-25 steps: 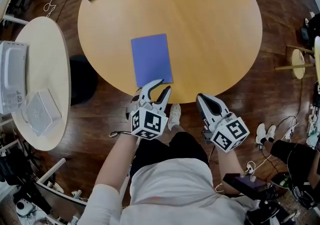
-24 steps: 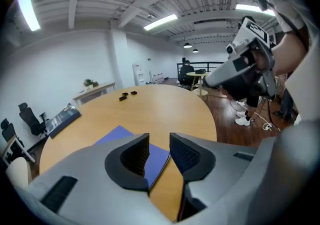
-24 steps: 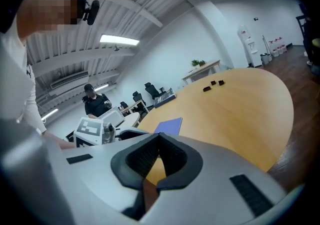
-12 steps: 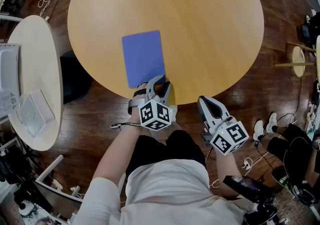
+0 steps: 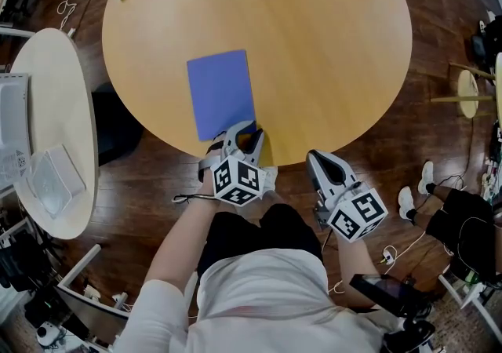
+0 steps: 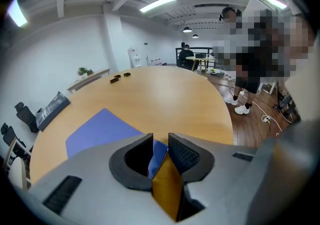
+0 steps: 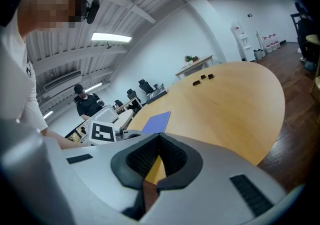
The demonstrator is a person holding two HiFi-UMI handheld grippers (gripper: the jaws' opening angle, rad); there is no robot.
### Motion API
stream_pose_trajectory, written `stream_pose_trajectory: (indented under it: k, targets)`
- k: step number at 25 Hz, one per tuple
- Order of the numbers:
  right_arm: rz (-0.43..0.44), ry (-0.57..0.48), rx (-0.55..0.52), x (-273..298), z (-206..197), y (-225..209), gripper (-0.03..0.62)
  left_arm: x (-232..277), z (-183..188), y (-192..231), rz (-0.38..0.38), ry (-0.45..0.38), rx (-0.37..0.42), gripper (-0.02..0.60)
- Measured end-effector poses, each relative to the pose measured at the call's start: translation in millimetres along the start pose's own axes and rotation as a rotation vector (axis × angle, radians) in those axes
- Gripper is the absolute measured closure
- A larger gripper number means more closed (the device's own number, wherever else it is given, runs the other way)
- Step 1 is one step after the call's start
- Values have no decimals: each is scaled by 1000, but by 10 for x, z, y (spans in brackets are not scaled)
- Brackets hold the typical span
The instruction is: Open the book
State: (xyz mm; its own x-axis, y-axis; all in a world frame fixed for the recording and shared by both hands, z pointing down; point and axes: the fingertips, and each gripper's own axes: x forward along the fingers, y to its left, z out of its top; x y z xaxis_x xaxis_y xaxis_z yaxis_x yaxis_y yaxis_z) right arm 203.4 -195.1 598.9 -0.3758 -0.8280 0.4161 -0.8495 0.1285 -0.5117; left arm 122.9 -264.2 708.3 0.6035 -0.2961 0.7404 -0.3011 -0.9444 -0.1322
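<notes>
The left gripper's jaws are standing a little apart, having just been closing. The near right corner of the blue book is sitting in the gap between them, with the pads not visibly pressing on it, while the right gripper's jaws are resting tip to tip with nothing between them. The book is lying flat and closed on the round table, close to its near edge, where the left gripper is reaching in; the right gripper is hovering at that same edge, further right.
</notes>
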Motion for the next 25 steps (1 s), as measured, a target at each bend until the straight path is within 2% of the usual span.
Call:
stream_pose_trajectory:
  k: [4,6,12,17,19,21,23,25]
  targets:
    - [0,9,2,7,-33,13,603,5,2,-6,7,6,15,503]
    - [-2,14,4,6,-54,14,603,10,-2,-11,12,9,1,566]
    - [-2,15,4,23,-49,28,603,-20,46,27,-9,-10,-81,571]
    - [-1,23,1,34,-33,69,603,-199,274,72,-23,-85,-148,572]
    - [3,28,-5,58,-24,117,603,-346,384,134,-33,-138,-217,572]
    - [12,30,-13,96,-13,184,603,-548,483,261,-40,-204,-324,572]
    - [21,34,-22,142,-4,263,603,-793,539,427,-20,-267,-426,572]
    - [33,36,-27,181,-2,350,603,-1050,533,568,20,-312,-489,572]
